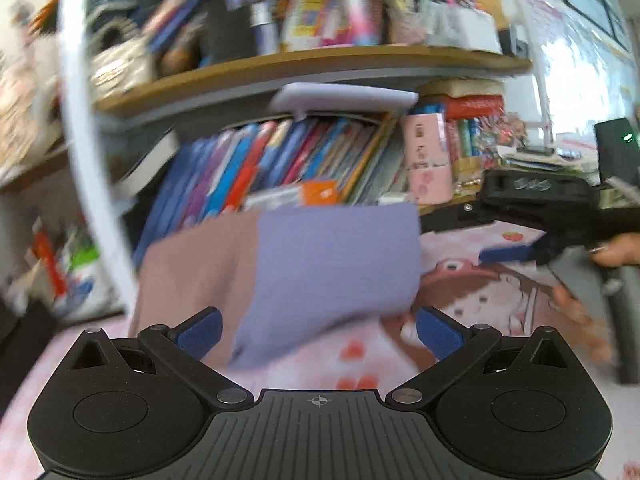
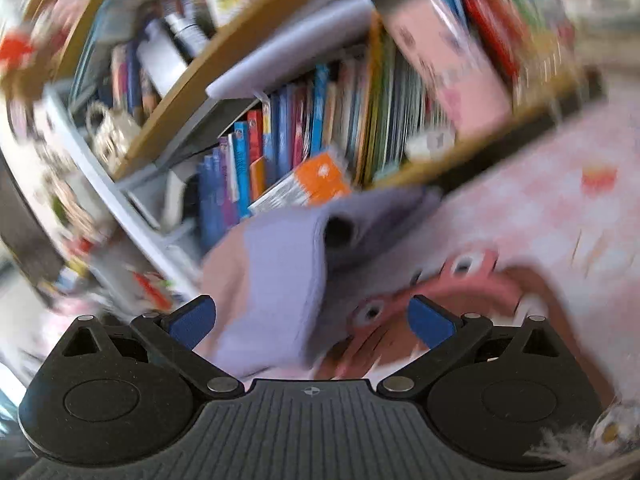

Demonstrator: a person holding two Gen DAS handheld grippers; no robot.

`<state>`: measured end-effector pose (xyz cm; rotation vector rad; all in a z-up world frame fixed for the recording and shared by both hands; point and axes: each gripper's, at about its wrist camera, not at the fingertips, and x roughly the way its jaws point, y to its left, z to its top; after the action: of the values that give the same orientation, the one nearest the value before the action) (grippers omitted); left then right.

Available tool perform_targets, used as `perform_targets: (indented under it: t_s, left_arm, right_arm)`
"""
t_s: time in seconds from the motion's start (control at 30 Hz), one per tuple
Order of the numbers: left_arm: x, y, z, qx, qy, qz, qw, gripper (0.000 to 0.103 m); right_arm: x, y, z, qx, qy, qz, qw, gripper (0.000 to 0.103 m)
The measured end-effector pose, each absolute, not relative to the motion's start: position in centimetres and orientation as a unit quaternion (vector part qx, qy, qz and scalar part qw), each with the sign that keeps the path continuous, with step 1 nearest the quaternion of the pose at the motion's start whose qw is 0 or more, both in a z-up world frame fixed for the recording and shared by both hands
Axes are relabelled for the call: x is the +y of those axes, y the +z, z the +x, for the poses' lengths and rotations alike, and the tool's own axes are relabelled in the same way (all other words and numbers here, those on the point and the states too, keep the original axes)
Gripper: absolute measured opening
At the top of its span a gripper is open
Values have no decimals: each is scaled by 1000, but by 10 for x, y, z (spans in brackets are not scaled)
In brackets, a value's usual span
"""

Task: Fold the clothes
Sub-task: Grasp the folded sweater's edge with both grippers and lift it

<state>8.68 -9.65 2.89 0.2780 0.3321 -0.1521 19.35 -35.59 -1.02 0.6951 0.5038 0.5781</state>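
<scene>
A folded lavender garment (image 1: pixel 332 272) lies on a pink-brown one (image 1: pixel 192 276) on the pink cartoon-print cover (image 1: pixel 500 280), in front of the bookshelf. My left gripper (image 1: pixel 318 334) is open and empty, its blue fingers on either side of the lavender garment's near edge. The right gripper (image 1: pixel 508 254) shows at the right of the left wrist view, held in a hand. In the right wrist view the lavender garment (image 2: pixel 280 280) lies ahead, with a rolled opening at its top. My right gripper (image 2: pixel 312 322) is open and empty just before it. Both views are motion-blurred.
A wooden bookshelf (image 1: pixel 304 68) packed with books (image 1: pixel 280 160) stands right behind the clothes. A white frame post (image 1: pixel 84 140) rises at the left. A window (image 1: pixel 580 40) and a black device (image 1: pixel 616 152) are at the right.
</scene>
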Motion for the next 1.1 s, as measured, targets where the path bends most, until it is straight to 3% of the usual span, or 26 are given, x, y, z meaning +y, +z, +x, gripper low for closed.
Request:
perform_targets:
  t_s: [0.1, 0.23, 0.37, 0.47, 0.53, 0.63, 0.93, 1.0, 1.07, 1.1]
  left_arm:
    - [-146, 11, 125, 199, -84, 207, 954, 103]
    - [-196, -21, 151, 185, -65, 309, 930, 103]
    - [-204, -30, 174, 167, -10, 351, 921, 102]
    - [-178, -21, 189, 198, -6, 322, 926, 76]
    - [-160, -12, 190, 221, -23, 288, 932, 21]
    - [-139, 2, 174, 225, -59, 253, 939, 9]
    - [-134, 50, 39, 167, -181, 190, 951, 9]
    - [-128, 52, 14, 170, -186, 165, 954, 9]
    - [-119, 49, -2, 183, -186, 149, 954, 9]
    - [-116, 46, -9, 193, -184, 145, 953, 9]
  right_arm:
    - [-379, -23, 193, 225, 287, 438, 821, 103]
    - [-393, -25, 196, 212, 277, 471, 810, 103]
    - [-396, -29, 201, 217, 294, 501, 785, 103]
    - [-391, -32, 203, 232, 300, 499, 780, 103]
    - [-386, -34, 205, 243, 302, 494, 778, 103]
    - [-379, -38, 205, 258, 319, 507, 757, 103]
    - [-365, -41, 201, 289, 341, 531, 720, 103]
    - [-371, -42, 200, 297, 313, 529, 730, 92]
    - [-377, -45, 200, 302, 298, 536, 730, 42]
    - [-380, -46, 201, 303, 295, 541, 727, 34]
